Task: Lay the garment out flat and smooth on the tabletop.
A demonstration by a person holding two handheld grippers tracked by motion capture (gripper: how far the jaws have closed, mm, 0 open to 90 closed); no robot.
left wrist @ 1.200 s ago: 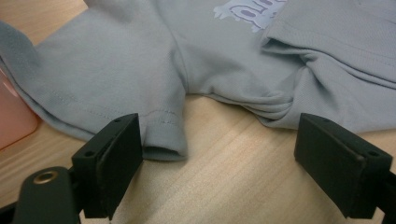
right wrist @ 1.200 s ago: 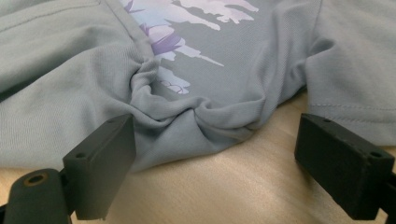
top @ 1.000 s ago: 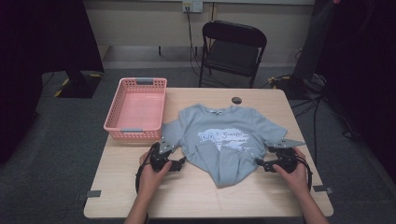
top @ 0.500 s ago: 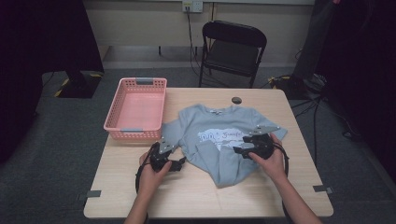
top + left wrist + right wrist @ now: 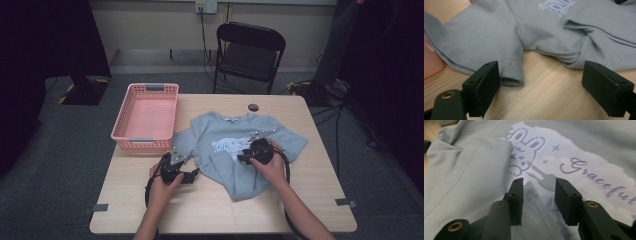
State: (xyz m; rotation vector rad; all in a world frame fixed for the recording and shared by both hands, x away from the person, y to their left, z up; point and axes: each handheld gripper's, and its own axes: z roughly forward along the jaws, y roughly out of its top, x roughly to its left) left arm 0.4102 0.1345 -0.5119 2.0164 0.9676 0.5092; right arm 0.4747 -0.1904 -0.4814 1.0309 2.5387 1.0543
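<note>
A grey T-shirt (image 5: pixel 220 131) with a pale bunny print (image 5: pixel 584 167) lies face up on the wooden table (image 5: pixel 210 215). My left gripper (image 5: pixel 192 174) rests on the table at the shirt's left sleeve, open wide. The sleeve hem (image 5: pixel 510 75) lies just inside its left jaw in the left gripper view (image 5: pixel 541 86). My right gripper (image 5: pixel 243 155) sits over the middle of the shirt, above the print. Its jaws (image 5: pixel 539 201) have just been closing and stand narrow, apart, with only the flat printed cloth beneath them. A fold of the shirt (image 5: pixel 469 170) rises to its left.
A pink plastic basket (image 5: pixel 146 141) stands at the table's left, touching the shirt's sleeve. A small black round object (image 5: pixel 253 107) lies near the far edge. A black folding chair (image 5: pixel 248 50) stands behind the table. Bare wood runs along the near edge.
My right gripper has moved left from the shirt's right edge to over the print, and its jaws have narrowed. The left gripper has stayed put.
</note>
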